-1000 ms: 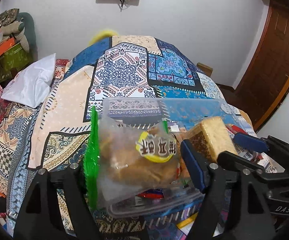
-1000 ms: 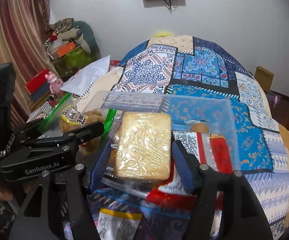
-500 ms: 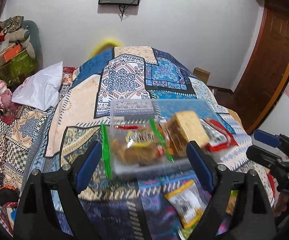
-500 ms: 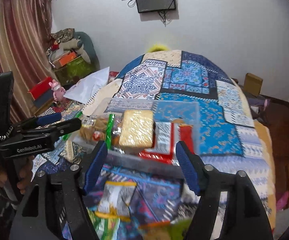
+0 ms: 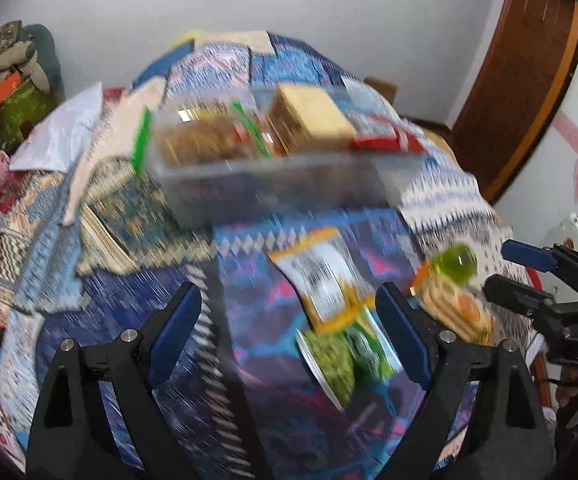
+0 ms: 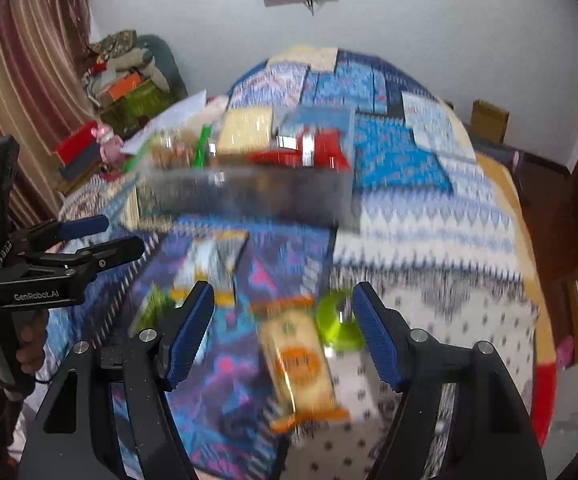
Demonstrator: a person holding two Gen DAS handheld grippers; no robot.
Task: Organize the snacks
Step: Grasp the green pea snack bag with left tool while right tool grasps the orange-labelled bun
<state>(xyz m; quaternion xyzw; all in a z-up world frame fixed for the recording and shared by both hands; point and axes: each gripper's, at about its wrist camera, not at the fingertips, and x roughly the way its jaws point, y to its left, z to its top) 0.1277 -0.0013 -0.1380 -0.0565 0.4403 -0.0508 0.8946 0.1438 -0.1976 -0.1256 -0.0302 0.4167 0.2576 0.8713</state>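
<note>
Bedroom, patchwork bed (image 5: 101, 276), frames motion-blurred. Clear bin (image 5: 273, 184) mid-bed holds three packs: part done. Left loose nearer me: barcode pack (image 5: 321, 280), green pack (image 5: 341, 364), biscuit pack (image 6: 301, 364), long axis running away from me. My left gripper (image 5: 289, 332) and right gripper (image 6: 283, 332) spread wide, empty.

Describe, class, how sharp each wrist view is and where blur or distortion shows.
Left wrist view: motion blur smears the clear bin and the loose packets; the left gripper stays crisp, open. Right wrist view: the bedspread streaks, the orange-wrapped snack is soft; the right gripper is sharp. Fisheye curves both.
</note>
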